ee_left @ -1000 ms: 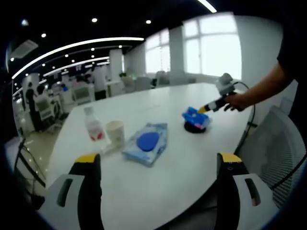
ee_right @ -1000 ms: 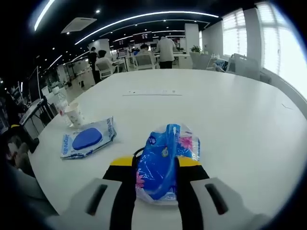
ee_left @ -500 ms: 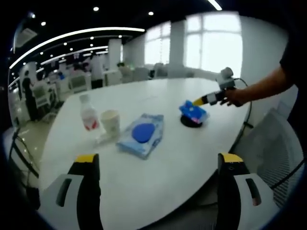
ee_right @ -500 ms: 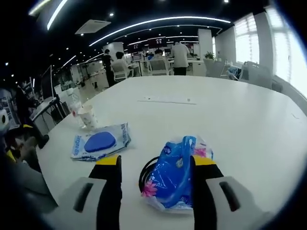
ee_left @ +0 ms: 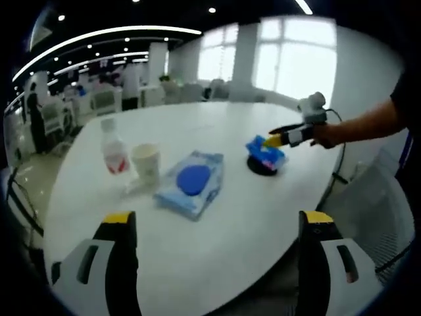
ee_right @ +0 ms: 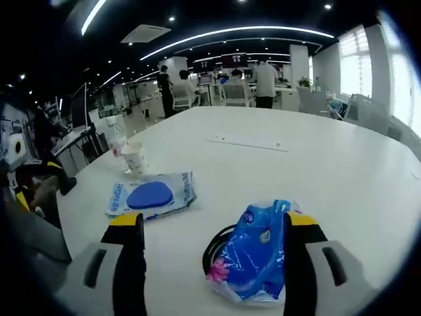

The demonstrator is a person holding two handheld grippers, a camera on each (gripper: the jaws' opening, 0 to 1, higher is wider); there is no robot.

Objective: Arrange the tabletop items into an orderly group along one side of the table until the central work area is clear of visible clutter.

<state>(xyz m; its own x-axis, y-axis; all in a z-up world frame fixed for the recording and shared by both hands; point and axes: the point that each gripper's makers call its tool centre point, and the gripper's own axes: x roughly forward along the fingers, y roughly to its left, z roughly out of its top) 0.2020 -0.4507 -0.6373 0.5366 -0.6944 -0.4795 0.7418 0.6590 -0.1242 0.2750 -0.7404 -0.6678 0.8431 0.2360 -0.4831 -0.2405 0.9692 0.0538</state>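
Right gripper (ee_right: 209, 227) stands wide around the blue packet (ee_right: 253, 253) at the tabletop (ee_right: 342, 171) edge; left gripper (ee_left: 217, 224) wide, empty.

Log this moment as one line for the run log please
right gripper: open, jaws either side of blue tissue pack lying on black coil | left gripper: open, empty | wipes pack, paper cup, bottle: mid-table
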